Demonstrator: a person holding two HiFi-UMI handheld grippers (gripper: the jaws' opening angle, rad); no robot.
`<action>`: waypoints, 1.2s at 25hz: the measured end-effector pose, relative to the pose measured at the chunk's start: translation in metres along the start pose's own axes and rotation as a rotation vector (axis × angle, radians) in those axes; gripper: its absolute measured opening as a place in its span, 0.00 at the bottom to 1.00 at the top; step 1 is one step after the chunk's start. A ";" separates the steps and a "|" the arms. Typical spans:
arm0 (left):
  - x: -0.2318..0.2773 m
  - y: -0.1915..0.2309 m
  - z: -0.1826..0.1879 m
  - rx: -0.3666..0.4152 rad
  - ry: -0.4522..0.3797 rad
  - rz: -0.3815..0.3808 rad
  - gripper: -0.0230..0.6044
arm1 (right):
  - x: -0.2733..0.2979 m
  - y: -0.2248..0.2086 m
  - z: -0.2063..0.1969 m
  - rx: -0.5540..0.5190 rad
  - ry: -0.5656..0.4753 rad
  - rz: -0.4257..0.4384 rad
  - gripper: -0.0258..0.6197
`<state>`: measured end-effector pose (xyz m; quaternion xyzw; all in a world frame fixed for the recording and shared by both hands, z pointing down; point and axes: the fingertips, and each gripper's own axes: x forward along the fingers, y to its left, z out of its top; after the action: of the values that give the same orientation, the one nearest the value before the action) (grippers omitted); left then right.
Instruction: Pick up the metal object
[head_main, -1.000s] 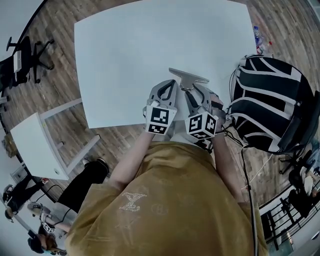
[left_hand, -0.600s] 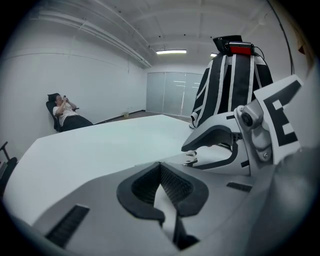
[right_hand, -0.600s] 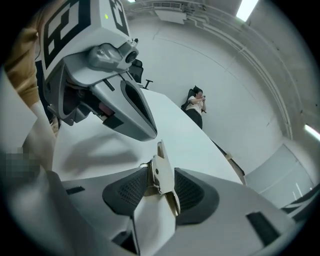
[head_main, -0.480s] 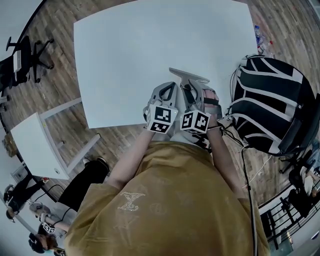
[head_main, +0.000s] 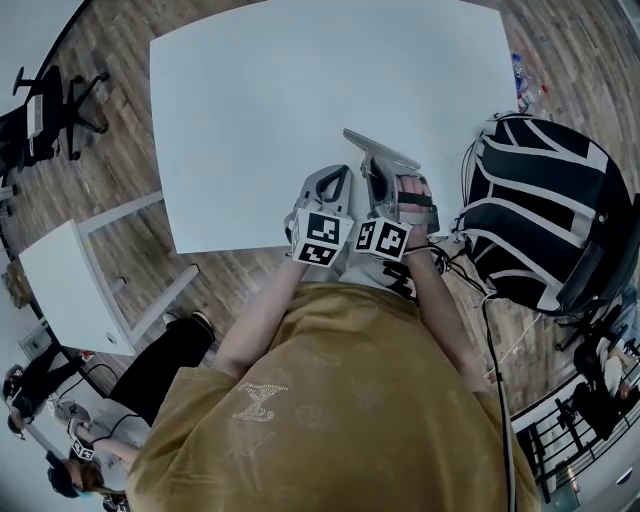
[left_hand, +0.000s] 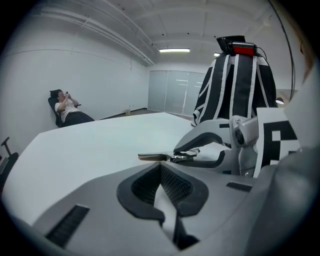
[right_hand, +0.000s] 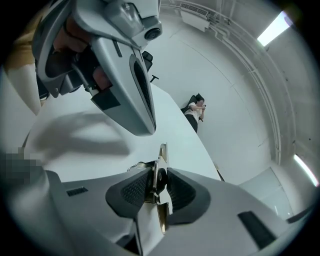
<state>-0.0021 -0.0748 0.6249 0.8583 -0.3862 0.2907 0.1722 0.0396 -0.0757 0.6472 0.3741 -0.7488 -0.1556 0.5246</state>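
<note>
The metal object (head_main: 380, 152) is a flat shiny piece with a handle, near the front edge of the white table (head_main: 260, 100). My right gripper (head_main: 378, 178) is over its near end. In the right gripper view the jaws are closing, the metal object (right_hand: 161, 155) stands on edge between them, and both pads of the right gripper (right_hand: 156, 182) touch it. The left gripper view shows the metal object (left_hand: 155, 157) sticking out of the right gripper's fingers (left_hand: 200, 152). Close beside on the left, my left gripper (head_main: 338, 172) is shut and holds nothing (left_hand: 160, 167).
A black and white backpack (head_main: 540, 200) stands right of the table. An office chair (head_main: 45, 110) is at the far left, and a small white table (head_main: 70, 290) is on the wooden floor. A person (left_hand: 65, 105) sits by the far wall.
My right gripper has shifted left, closer to the left gripper, and its jaws have come in on the metal object. The object's far end has turned slightly. The left gripper has stayed put.
</note>
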 end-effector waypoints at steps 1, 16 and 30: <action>0.000 0.000 0.000 -0.001 -0.001 0.001 0.05 | -0.001 -0.001 0.000 0.006 0.004 0.003 0.19; 0.000 0.004 0.008 -0.031 -0.021 0.013 0.05 | -0.015 -0.022 -0.012 0.104 0.007 -0.027 0.18; -0.011 0.014 0.036 -0.039 -0.095 0.046 0.05 | -0.037 -0.064 -0.003 0.225 -0.031 -0.101 0.18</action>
<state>-0.0048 -0.0964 0.5912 0.8585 -0.4193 0.2460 0.1634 0.0737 -0.0916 0.5835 0.4654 -0.7498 -0.1025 0.4590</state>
